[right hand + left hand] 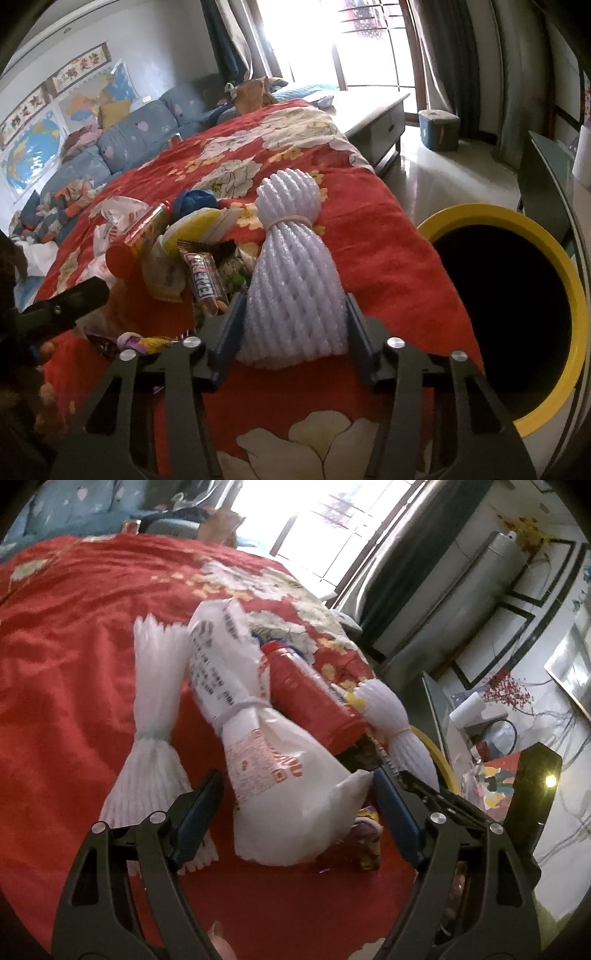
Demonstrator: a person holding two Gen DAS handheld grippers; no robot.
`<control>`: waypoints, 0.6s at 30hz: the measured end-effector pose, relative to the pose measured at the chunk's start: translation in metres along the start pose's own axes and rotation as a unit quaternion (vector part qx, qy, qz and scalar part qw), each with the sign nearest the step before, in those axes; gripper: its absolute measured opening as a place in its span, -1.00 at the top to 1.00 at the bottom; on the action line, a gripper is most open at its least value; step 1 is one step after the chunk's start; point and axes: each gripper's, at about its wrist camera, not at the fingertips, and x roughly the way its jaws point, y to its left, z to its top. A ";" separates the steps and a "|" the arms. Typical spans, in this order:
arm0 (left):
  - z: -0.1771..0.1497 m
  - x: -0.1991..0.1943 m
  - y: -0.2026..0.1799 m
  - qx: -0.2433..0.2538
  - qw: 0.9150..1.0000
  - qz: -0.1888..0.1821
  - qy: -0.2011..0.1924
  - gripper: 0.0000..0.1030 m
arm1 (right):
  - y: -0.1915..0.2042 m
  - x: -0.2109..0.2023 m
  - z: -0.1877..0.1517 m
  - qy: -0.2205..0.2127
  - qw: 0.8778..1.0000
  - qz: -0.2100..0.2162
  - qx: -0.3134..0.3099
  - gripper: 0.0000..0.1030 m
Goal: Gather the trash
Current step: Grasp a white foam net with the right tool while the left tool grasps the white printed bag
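Both claws are down over the trash pile on the red floral cloth (388,236); landmark is the yellow-rimmed bin (576,306) at the cloth's edge.

Right claw (293,314): straddles the wide end of the foam net bundle (291,266), the item nearest the bin. Pads sit at its flanks, foam barely dented, so I read it as not clamped.

Left claw (295,797): spread wide around the tail of the tied white plastic bag (280,775), one item further from the bin. One pad touches the bag corner, the other is clear: nothing gripped.

Between the two: red can (140,236) and snack wrapper (205,277), loose.

Risks:
- Foam is springy and tapered, so a light squeeze may let it slip out on the lift.
- Bag film is slack; pinching only the corner could let it slide free or drag the can off the cloth.
- Claws are close together, so a clash is possible if both swing toward the bin.
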 end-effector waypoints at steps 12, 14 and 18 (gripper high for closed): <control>0.001 -0.005 0.005 -0.006 1.000 -0.011 -0.005 0.20 | -0.003 -0.009 0.000 -0.006 1.000 0.012 0.008 0.37; 0.003 -0.010 0.006 -0.009 1.000 -0.014 -0.011 0.22 | -0.004 -0.010 0.001 -0.008 1.000 0.013 0.009 0.38; 0.008 -0.021 0.005 -0.004 0.999 -0.016 -0.028 0.23 | -0.007 -0.016 0.003 -0.017 1.000 0.014 0.012 0.40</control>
